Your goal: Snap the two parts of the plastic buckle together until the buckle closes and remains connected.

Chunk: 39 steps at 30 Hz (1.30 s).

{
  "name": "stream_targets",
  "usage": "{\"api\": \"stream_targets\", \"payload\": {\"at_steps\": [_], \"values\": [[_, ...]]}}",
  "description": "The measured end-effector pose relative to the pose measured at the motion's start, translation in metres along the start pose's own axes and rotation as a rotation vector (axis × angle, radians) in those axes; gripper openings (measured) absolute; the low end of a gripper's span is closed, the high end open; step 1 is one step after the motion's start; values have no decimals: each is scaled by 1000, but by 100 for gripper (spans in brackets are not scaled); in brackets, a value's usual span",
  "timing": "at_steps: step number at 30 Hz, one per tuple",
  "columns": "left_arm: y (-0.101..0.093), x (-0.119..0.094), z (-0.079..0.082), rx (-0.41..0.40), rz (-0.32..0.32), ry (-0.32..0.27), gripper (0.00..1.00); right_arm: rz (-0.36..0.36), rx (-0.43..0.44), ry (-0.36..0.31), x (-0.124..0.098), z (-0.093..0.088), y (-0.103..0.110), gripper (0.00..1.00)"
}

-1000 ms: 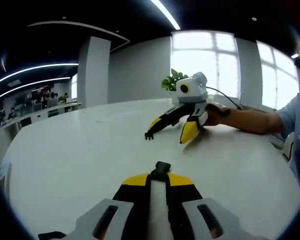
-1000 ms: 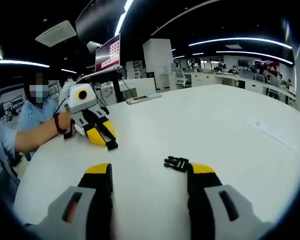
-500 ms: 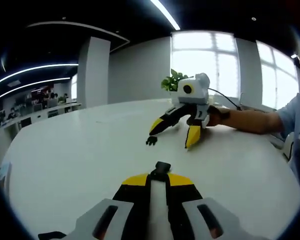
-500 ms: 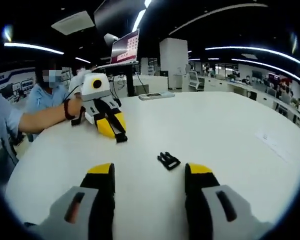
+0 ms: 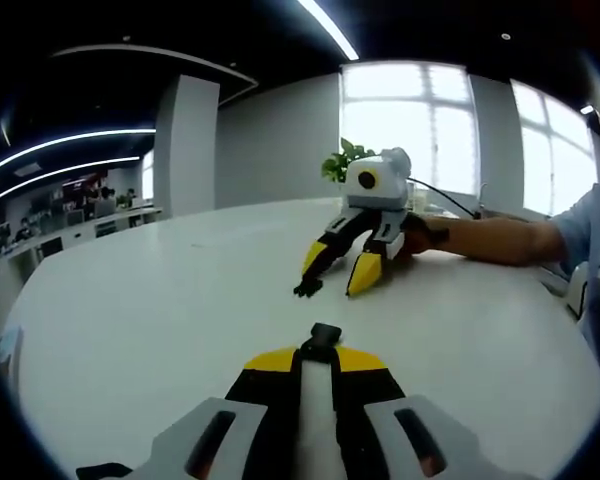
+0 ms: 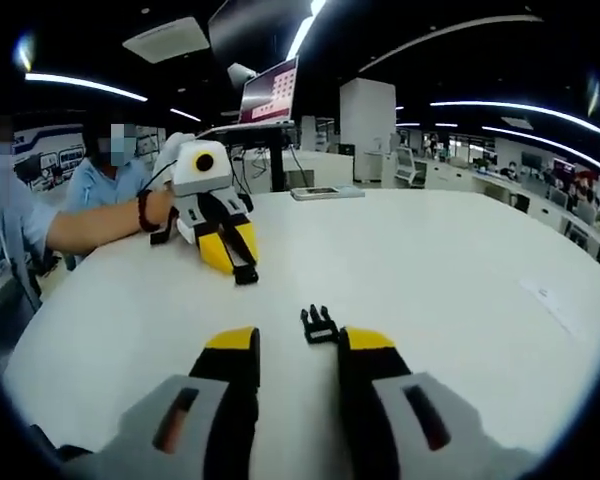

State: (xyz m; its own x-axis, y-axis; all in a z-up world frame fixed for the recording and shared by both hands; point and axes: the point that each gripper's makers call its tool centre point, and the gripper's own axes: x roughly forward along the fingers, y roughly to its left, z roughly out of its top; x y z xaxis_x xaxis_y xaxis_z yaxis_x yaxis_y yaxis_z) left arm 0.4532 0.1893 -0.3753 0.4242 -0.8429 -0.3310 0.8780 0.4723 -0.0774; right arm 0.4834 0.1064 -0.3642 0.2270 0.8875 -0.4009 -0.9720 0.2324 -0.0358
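Jaws first: the left gripper [image 5: 325,352] is pinching its yellow tips together on one black buckle half [image 5: 326,333], which is poking out just past the tips. Over on the right gripper [image 6: 298,340], the jaws are sitting partly apart with nothing between them, and the other buckle half [image 6: 318,324] is lying flat on the table right in front of them, just inside the gap, prongs pointing off to the side.

Biggest thing in play is the round white table [image 5: 130,320], wide and bare around the parts. Across it, a person's hand [image 5: 425,233] is holding the right gripper's handle.

Handling guess: these buckle bits are looking tiny, light, hard and slick, so they're probably skating away if nudged. I'd be grabbing the loose half across its solid body, not the springy prongs, leaving those free for mating.
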Motion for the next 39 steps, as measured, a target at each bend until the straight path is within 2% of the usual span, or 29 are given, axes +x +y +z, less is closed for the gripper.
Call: {"api": "stream_targets", "payload": {"at_steps": [8,13,16,23,32,39], "values": [[0,0,0,1,-1,0,12,-21,-5,3,1,-1,-6,28],[1,1,1,1,-2,0,12,-27,-34,3,1,-2,-7,13],[0,1,0,3,-1,-1,12,-34,-67,-4,3,-1,-8,12],[-1,1,0,7,-6,-1,12,-36,-80,-14,4,-1,-8,12],[0,1,1,8,-7,-1,12,-13,-68,-14,5,-2,-2,12],[0,0,2,10,-5,-1,12,33,-68,-17,4,-2,5,12]]}}
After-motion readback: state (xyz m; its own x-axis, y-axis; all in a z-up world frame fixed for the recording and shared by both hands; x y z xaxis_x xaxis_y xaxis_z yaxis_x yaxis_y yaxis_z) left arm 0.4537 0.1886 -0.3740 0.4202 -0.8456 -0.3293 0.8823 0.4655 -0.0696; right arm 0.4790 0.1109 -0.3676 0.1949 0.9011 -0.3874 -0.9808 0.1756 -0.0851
